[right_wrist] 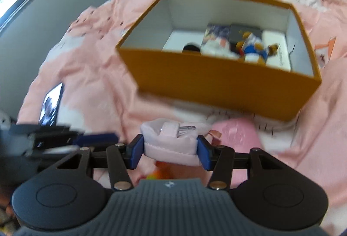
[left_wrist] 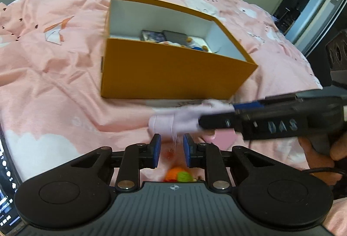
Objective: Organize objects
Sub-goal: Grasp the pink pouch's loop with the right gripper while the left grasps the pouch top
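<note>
Bed [right_wrist: 91, 66] with pink cloud cover carries everything. Orange box [right_wrist: 216, 82], open-topped, sits mid-bed, several small items already inside. Right gripper [right_wrist: 170, 150]: fingers clamped on a pale pink fabric pouch [right_wrist: 171, 147], lifted near the bed's near edge. Left gripper [left_wrist: 171, 150]: fingers narrow, nothing between them. Step in hand: carrying the pouch. Next, likely: clear the box's near wall, release inside.

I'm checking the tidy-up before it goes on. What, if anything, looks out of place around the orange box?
A phone with its screen lit lies loose on the pink bedding, left of the orange box. A pink packet also sits outside the box, in front of it.
</note>
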`<state>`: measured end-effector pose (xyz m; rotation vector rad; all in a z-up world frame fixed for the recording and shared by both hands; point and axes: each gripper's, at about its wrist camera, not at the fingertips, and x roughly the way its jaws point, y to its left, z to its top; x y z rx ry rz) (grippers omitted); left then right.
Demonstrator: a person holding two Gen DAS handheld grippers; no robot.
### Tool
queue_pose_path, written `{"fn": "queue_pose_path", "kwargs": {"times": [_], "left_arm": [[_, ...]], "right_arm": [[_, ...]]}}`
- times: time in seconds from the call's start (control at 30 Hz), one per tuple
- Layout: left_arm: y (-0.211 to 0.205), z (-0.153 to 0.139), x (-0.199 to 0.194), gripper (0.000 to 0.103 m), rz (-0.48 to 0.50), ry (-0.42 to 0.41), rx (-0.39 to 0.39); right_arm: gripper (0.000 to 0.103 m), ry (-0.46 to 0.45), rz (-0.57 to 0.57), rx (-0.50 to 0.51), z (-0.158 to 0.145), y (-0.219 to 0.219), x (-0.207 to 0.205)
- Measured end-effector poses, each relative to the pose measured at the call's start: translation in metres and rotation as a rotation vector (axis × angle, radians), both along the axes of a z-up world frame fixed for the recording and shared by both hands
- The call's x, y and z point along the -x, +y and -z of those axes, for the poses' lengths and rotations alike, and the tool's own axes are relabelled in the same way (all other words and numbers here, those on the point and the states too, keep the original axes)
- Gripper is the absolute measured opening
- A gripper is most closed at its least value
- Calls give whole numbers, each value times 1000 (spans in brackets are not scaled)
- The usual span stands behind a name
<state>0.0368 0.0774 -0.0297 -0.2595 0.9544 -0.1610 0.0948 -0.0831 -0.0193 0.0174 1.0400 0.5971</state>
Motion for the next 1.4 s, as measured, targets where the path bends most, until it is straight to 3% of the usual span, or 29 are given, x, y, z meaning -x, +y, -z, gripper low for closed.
{"fn": "queue_pose_path", "kwargs": {"times": [0.3,0.47,0.6,0.73,0.9,1.07,1.3,1.4], "left_arm": [[-4,10,-17,36,45,-39,-65],[-23,13,-29,42,115,-115,-207],[-43,21,-40,42,169,-144,-320],[-56,24,-46,39,189,-172,-377],[-54,24,-45,25,171,-178,-356],[-50,17,-43,19,158,-167,-314],[-34,-3,-41,17,138,-47,-231],[-20,-9,-42,17,134,18,-154]], "right_arm": [[57,-42,103,-104,12,-1,-24],[59,-71,105,-111,13,1,-27],[59,-82,101,-112,14,2,-30],[60,-87,100,-110,16,3,-32],[61,-109,107,-106,16,1,-33],[64,-136,106,-115,10,-6,-26],[66,-188,171,-151,-10,-32,-13],[62,-154,206,-121,-7,-45,-17]]}}
